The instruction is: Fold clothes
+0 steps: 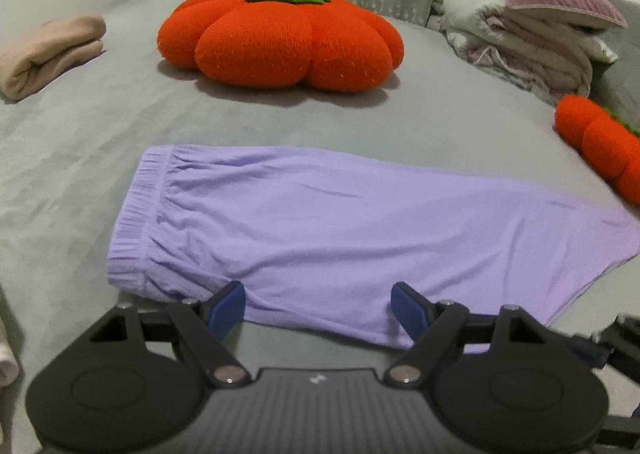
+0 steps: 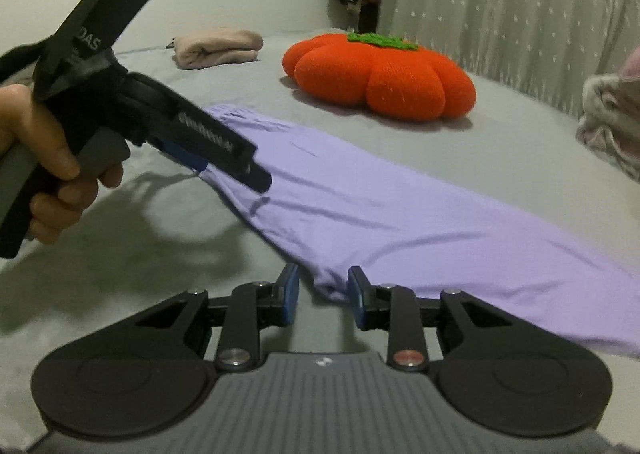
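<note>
So the lilac shorts (image 1: 320, 230) lie flat on the grey bed sheet (image 1: 80, 142), already doubled leg over leg by the look of it. Their long axis runs from the elastic waistband (image 1: 136, 222) at centre-left of the left wrist frame out to the leg hems at the right edge.

The left gripper (image 1: 318, 304) sits low at the near long edge, close to the waistband end, jaws spread wide with the fabric edge lying between the blue pads (image 1: 226, 304). They don't look to be touching it yet.

In the right wrist frame the right gripper (image 2: 323, 294) is at lower centre, jaws partly apart and straddling a corner of the near edge (image 2: 330, 288). It reads as framing the cloth rather than pinching it, though contact is hard to call. The left gripper shows again at left of that frame (image 2: 224, 158), held in the person's hand (image 2: 44, 158), hovering over the waistband end.

My guess is both are set to pinch the near edge, and each is about equally close to its own bit.

Other stuff: a knitted orange pumpkin cushion (image 1: 280, 38) straight beyond the shorts at upper centre, a second orange one (image 1: 600, 150) just off the hem end at right, a folded beige garment (image 1: 52, 50) upper left, and heaped bedding (image 1: 528, 42) upper right. The pumpkins could crowd a fold carried far away from the camera. Otherwise nothing's in the way.
</note>
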{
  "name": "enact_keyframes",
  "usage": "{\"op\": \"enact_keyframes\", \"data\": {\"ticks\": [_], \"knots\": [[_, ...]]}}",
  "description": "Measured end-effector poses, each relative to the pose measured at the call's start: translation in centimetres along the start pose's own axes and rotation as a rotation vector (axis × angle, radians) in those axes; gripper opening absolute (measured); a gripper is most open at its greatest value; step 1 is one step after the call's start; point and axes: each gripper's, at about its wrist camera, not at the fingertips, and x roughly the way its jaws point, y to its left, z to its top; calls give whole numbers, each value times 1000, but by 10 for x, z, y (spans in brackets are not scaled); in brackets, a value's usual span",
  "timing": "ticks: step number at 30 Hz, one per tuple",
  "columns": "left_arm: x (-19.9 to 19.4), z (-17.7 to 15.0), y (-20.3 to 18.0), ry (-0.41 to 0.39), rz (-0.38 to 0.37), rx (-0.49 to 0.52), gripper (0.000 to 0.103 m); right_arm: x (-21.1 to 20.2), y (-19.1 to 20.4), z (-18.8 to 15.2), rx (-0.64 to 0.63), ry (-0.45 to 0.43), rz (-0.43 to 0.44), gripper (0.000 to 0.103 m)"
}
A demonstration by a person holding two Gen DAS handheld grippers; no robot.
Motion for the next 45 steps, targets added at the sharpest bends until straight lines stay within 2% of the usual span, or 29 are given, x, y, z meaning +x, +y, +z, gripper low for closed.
{"op": "enact_keyframes", "data": {"ticks": [3,7,10,33,35,36,41,43,45], "knots": [[1,-1,-1,4,10,8,81,9,4,1,-37,13,-7,28],[2,-1,0,6,13,8,81,14,4,-4,-57,39,-10,8],[2,-1,-2,7,18,14,81,9,3,-7,-37,39,-9,5],[3,-2,0,9,49,26,81,-7,9,-13,-41,69,18,0],[2,-2,0,8,45,21,81,-7,7,-12,-25,66,1,2],[1,-2,0,6,40,17,81,-8,6,-11,-22,61,-6,12],[-5,-2,-7,-1,-4,8,81,-9,-11,-9,42,62,-41,16],[-7,-3,-13,-2,-28,14,81,-11,-30,-12,135,74,-39,28],[-10,-5,-21,-6,-57,20,81,-17,-55,-18,258,85,-42,35]]}}
